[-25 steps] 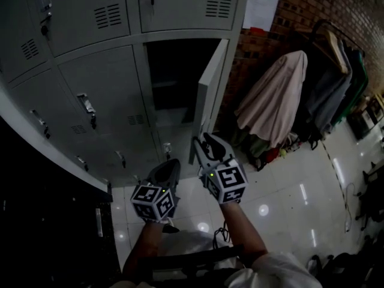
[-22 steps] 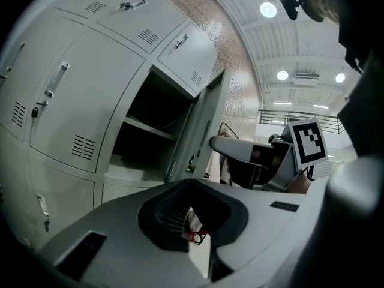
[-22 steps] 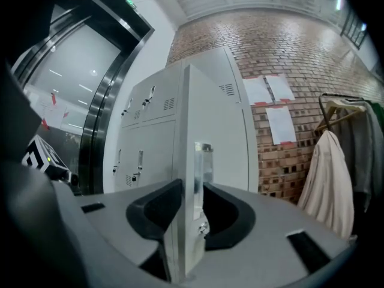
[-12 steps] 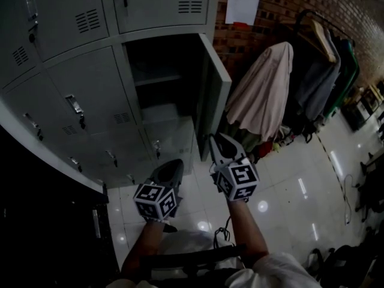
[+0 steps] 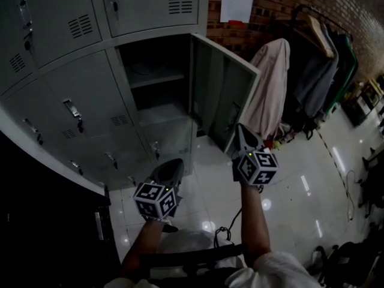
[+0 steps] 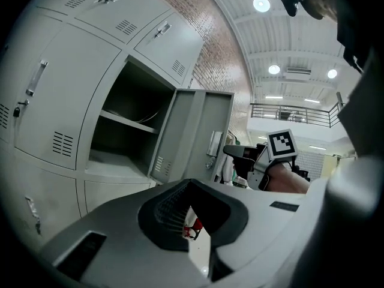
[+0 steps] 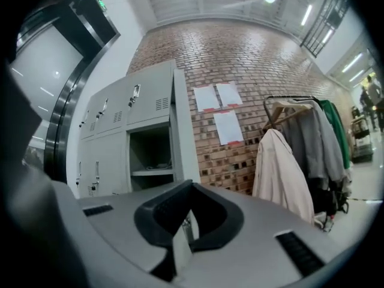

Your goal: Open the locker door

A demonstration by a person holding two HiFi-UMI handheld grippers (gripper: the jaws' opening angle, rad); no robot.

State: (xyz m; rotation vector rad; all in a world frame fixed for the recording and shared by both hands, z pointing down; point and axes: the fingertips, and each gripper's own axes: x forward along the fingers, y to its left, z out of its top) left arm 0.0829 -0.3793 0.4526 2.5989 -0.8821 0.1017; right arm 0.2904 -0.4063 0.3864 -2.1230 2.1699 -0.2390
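Pinching the door (image 5: 223, 89) edge by its latch, the right gripper (image 5: 240, 132) has just been closing its jaws on it. Door stands upright at 12 o'clock from it, wide open. Left gripper (image 5: 171, 164), pressed together and empty, sits farther off at 8 o'clock.

Matt grey metal locker door (image 5: 225, 95), rough brick wall (image 5: 288, 5), glossy tiled floor (image 5: 300, 203)
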